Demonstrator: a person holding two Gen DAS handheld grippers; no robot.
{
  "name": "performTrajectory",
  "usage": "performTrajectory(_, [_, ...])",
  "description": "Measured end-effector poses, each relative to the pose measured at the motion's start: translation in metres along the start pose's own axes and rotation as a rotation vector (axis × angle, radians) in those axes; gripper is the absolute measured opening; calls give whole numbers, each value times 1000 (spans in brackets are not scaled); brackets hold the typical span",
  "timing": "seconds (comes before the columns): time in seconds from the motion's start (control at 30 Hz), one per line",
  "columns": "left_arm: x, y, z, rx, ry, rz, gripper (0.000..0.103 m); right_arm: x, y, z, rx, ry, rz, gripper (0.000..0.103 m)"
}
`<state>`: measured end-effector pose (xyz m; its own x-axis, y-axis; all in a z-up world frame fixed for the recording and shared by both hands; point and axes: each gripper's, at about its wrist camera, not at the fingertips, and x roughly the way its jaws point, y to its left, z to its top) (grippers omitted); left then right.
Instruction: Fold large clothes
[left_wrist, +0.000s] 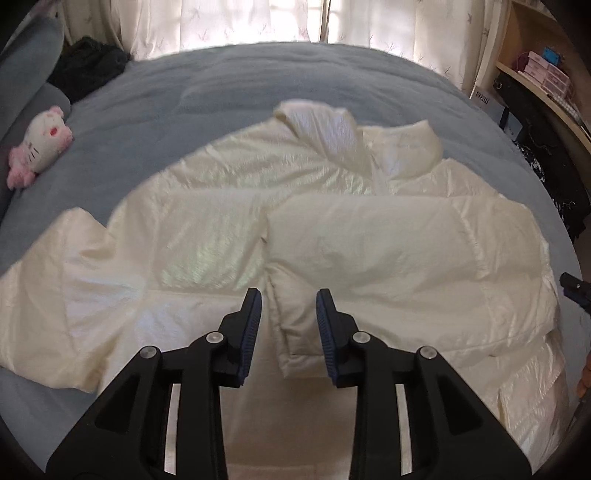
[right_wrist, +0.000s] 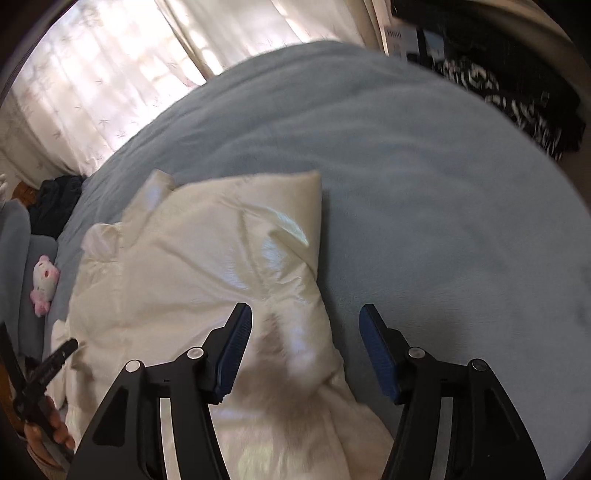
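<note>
Both grippers hang over a cream puffer jacket (left_wrist: 221, 229) spread on a bed covered with a grey-blue blanket (left_wrist: 258, 81). On the left gripper (left_wrist: 289, 299) the jaws stand narrowly apart, with the cuff end of a folded-in sleeve (left_wrist: 369, 236) showing in the gap below them; the blue pads (left_wrist: 325, 325) do not press on it. That sleeve lies across the front of the jacket, and the hood (left_wrist: 321, 125) points toward the curtains (left_wrist: 229, 26).

On the right gripper (right_wrist: 306, 314) the jaws stand wider, above the jacket's right edge where the fabric bunches up; nothing is clamped between them. This view is blurred, so finer folds are hard to read. At its lower left the other gripper's tip appears over the jacket, held by a hand (right_wrist: 55, 432).

A pink and white plush toy (left_wrist: 40, 147) lies near the pillow (left_wrist: 29, 48), well apart from the jacket. Dark clothes (left_wrist: 88, 62) sit beyond it, and a shelf (left_wrist: 543, 70) stands on the right.
</note>
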<state>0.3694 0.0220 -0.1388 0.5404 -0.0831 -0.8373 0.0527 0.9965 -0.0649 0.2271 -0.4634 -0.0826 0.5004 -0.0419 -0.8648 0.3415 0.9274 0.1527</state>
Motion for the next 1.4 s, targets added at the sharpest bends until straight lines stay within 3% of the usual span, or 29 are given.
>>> performTrajectory(0.13, [-34, -7, 12, 51, -70, -33, 27, -41, 30, 12, -51, -74, 49, 62])
performTrajectory(0.23, [-43, -26, 22, 70, -95, -58, 27, -45, 68, 20, -101, -104, 105, 62])
performTrajectory(0.4, [-7, -59, 37, 29, -55, -58, 27, 8, 134, 18, -150, -51, 187, 61])
performTrajectory(0.5, [25, -68, 40, -4, -21, -40, 27, 44, 151, 14, -161, -15, 192, 61])
performTrajectory(0.57, [44, -68, 39, -27, -4, 2, 27, 64, 151, 14, -143, -9, 148, 59])
performTrajectory(0.7, [68, -51, 36, -37, -22, 65, 27, 78, 119, 23, -103, -57, 75, 37])
performTrajectory(0.87, [69, -30, 32, -57, -24, 72, 27, 69, 78, 29, -37, -84, -14, 36])
performTrajectory(0.97, [57, -24, 31, -54, -33, 81, 27, 53, 69, 28, -1, -94, 7, 37])
performTrajectory(1.1, [18, -22, 21, -48, -89, 27, 27, 27, 74, 17, -3, -104, 94, 39])
performTrajectory(1.27, [-18, -31, -6, -34, -111, -44, 27, 6, 108, -22, -77, -52, 214, 41])
performTrajectory(1.4, [1, -40, -28, -39, -39, -17, 27, 17, 110, -53, -113, -2, 162, 41])
